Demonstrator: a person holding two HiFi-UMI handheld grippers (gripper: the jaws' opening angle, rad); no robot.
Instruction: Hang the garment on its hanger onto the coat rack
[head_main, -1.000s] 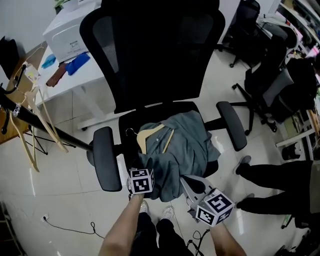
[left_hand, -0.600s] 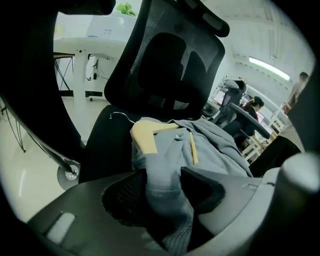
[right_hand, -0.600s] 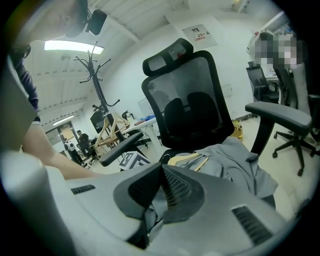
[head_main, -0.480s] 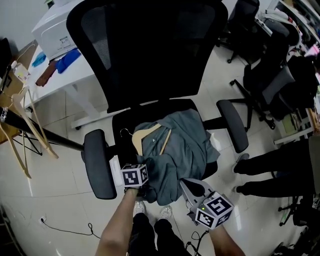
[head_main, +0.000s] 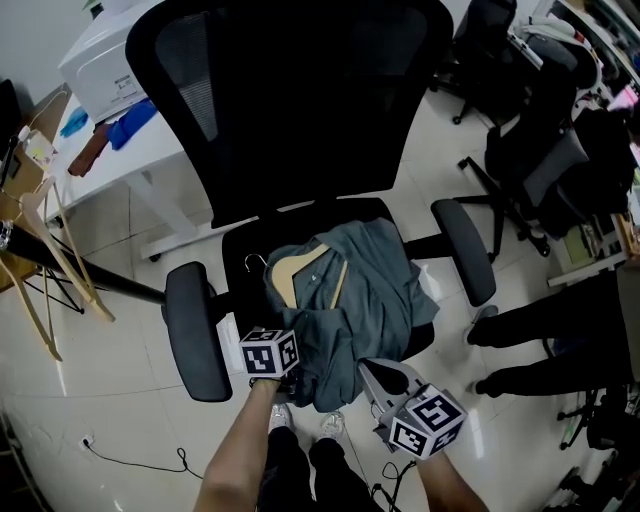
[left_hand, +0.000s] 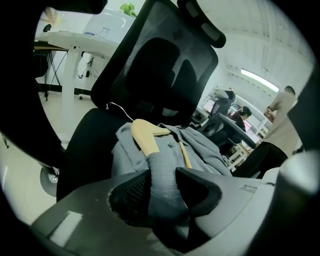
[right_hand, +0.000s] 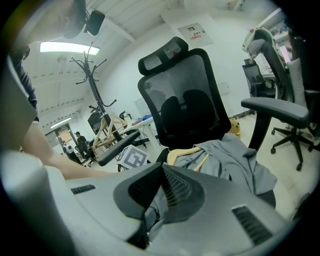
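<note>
Head view: grey garment (head_main: 370, 290) lies crumpled on the office chair (head_main: 300, 120) seat, wooden hanger (head_main: 295, 268) showing at its collar. At the seat's front, left gripper (left_hand: 162, 187) jaws are closing on a fold; right gripper (right_hand: 161, 172) jaws pinch its hem

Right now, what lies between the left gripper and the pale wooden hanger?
Only folds of the grey-blue garment, seen in the left gripper view; the left gripper is closing its jaws on one fold.
</note>
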